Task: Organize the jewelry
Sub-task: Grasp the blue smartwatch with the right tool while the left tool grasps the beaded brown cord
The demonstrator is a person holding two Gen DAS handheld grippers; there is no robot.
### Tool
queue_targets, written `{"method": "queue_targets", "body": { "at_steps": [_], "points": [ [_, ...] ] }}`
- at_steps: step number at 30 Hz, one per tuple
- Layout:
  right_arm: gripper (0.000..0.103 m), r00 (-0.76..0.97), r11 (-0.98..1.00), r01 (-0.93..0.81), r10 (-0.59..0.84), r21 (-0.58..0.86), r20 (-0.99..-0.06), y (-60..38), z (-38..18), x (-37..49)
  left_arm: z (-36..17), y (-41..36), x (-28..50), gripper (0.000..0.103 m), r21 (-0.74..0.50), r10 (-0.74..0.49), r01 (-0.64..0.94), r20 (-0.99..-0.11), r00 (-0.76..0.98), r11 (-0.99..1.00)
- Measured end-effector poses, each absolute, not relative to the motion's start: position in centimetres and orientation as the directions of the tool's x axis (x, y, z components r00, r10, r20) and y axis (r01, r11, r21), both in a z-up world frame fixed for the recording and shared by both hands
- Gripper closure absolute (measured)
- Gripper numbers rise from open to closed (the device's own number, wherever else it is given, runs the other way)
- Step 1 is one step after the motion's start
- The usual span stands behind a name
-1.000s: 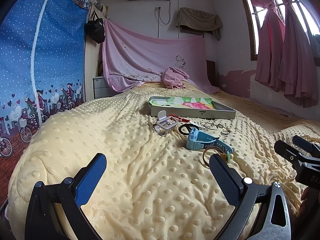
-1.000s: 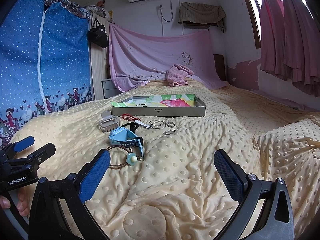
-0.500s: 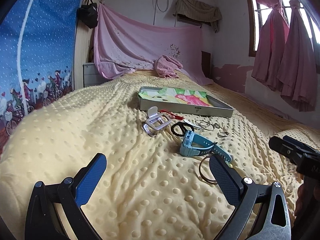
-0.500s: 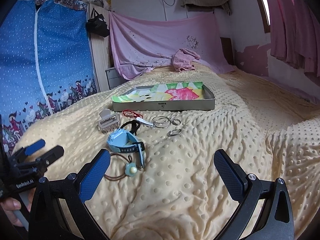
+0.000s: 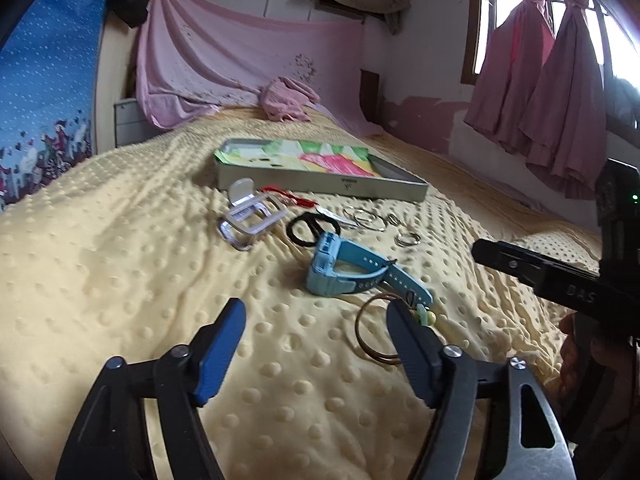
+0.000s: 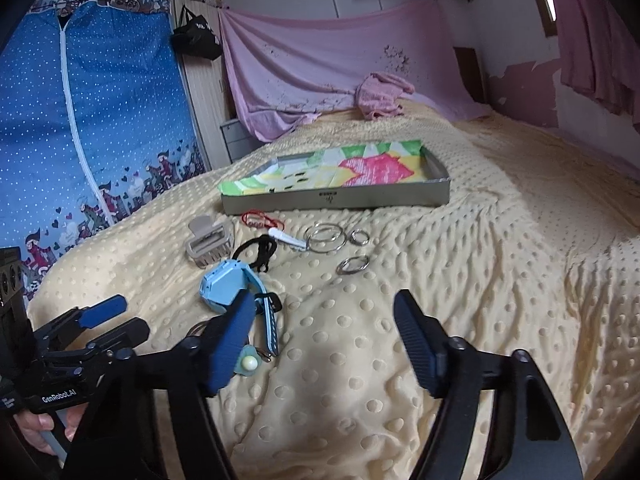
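On the yellow dotted blanket lies a light blue watch [image 5: 340, 264] [image 6: 224, 284]. Around it are a clear claw clip [image 5: 248, 216] [image 6: 210, 244], a black hair tie [image 5: 310, 230], a red cord [image 6: 262, 220], silver rings [image 5: 364, 218] [image 6: 324, 238] and a brown elastic with a pale bead [image 5: 372, 332]. Behind them sits a flat grey tray [image 5: 320, 186] [image 6: 336, 200] with a colourful lining. My left gripper [image 5: 316, 308] hovers just short of the watch, jaws closing with nothing between them. My right gripper [image 6: 324, 300] hangs right of the watch, jaws also closing on nothing.
A pink sheet hangs across the headboard with a pink cloth bundle [image 5: 286, 100] below it. A blue dotted wardrobe cover [image 6: 100, 120] stands left of the bed and pink curtains [image 5: 560, 92] hang on the right. A hand [image 6: 40, 428] holds the left gripper's handle.
Both grippers have come forward toward the jewelry and tipped downward. Their jaws stand visibly narrower than in the earlier frames. The items on the blanket have not moved.
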State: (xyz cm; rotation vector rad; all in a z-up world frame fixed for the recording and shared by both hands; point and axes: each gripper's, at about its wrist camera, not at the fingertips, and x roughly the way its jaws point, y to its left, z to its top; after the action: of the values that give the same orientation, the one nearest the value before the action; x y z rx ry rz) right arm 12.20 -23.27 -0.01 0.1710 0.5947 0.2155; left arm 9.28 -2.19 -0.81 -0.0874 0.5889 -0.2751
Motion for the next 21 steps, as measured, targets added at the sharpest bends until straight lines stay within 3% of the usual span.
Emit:
{"method": "queue_targets", "body": {
  "at_steps": [2,7,14,19,21],
  "points": [
    [0.052,0.789,0.960,-0.168,0.266,0.222,-0.553,-22.9,-0.5,12.7,-1.1,-2.3,9.7,0.041,-0.174,-0.298,0.242,-0.548,0.782,0.955],
    [0.061,0.758,0.952,-0.219,0.304,0.214,-0.577,-21.3,-1.1,13.9,-1.6,-2.8,10.9,0.050,-0.220,-0.357,0.281,-0.568,0.741,0.934],
    [0.078,0.684,0.922,-0.289,0.387,0.256,-0.619,-19.9,-2.2,16.1,-3.1,-2.9,12.6,0.072,-0.319,-0.459,0.330,-0.607,0.648,0.888],
    [0.078,0.631,0.906,-0.332,0.420,0.262,-0.653,-18.8,-3.0,17.7,-3.8,-2.8,13.6,0.082,-0.375,-0.500,0.332,-0.616,0.608,0.866],
    [0.078,0.608,0.906,-0.335,0.418,0.259,-0.675,-18.3,-3.6,18.3,-4.0,-2.8,14.0,0.090,-0.385,-0.501,0.322,-0.625,0.598,0.865]
  ]
}}
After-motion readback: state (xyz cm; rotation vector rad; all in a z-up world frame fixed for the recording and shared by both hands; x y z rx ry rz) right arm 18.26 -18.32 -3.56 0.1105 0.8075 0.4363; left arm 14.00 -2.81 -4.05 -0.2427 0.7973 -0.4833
